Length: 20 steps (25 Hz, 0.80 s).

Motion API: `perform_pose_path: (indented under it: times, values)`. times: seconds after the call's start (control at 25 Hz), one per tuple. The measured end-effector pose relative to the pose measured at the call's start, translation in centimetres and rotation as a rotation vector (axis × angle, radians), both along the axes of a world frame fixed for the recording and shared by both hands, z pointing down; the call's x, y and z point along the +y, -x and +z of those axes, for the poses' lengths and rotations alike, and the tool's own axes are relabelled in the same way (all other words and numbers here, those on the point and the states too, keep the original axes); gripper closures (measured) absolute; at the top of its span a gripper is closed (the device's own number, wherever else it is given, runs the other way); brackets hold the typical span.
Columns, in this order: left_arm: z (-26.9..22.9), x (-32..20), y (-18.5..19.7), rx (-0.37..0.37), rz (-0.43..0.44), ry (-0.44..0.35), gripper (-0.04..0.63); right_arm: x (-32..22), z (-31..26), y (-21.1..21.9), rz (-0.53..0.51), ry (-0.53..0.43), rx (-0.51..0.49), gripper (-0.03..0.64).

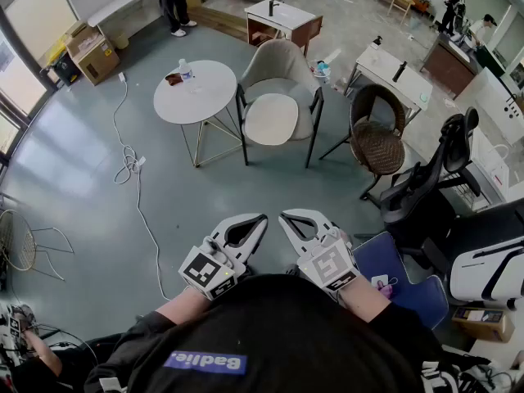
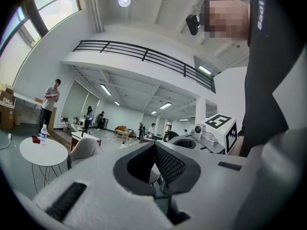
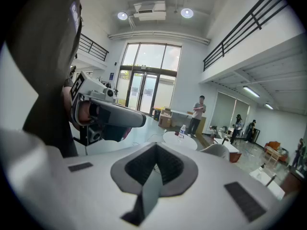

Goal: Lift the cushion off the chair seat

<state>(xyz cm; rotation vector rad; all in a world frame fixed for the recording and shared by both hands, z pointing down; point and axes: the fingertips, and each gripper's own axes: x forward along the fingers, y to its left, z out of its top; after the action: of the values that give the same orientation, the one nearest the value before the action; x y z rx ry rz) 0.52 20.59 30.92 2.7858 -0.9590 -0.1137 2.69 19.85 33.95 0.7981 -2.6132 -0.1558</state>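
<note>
Cushion (image 1: 271,119): off-white, rounded square, lying flat on the seat of a pale shell chair (image 1: 278,62). The chair stands just right of a round white table (image 1: 205,101), which has a water bottle (image 1: 186,70) on it. A brown wicker chair (image 1: 377,142) stands further right.

Position against the grippers: the cushion is well apart from both, across a stretch of bare grey floor (image 1: 82,162). Both grippers are held close in front of the person's chest at the bottom of the head view, side by side, tips angled roughly toward the shell chair. Neither touches the cushion or the chair.

Left gripper (image 1: 262,218): in the left gripper view its jaws (image 2: 154,145) meet at the tip, closed, with nothing between them, only the open loop of dark padding behind the tip.

Right gripper (image 1: 283,216): in the right gripper view its jaws (image 3: 155,148) are fully closed tip to tip, nothing gripped. The left gripper's body shows beside it at that view's left.
</note>
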Motion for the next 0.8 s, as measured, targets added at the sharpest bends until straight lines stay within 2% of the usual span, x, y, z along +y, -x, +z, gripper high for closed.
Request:
perform_pose_path:
  times: [0.8]
  values:
    - [0.2,0.4,-1.2,-0.031,0.013,-0.018,0.583,0.6,-0.3,-0.7,0.011,0.033,-0.058,0.592]
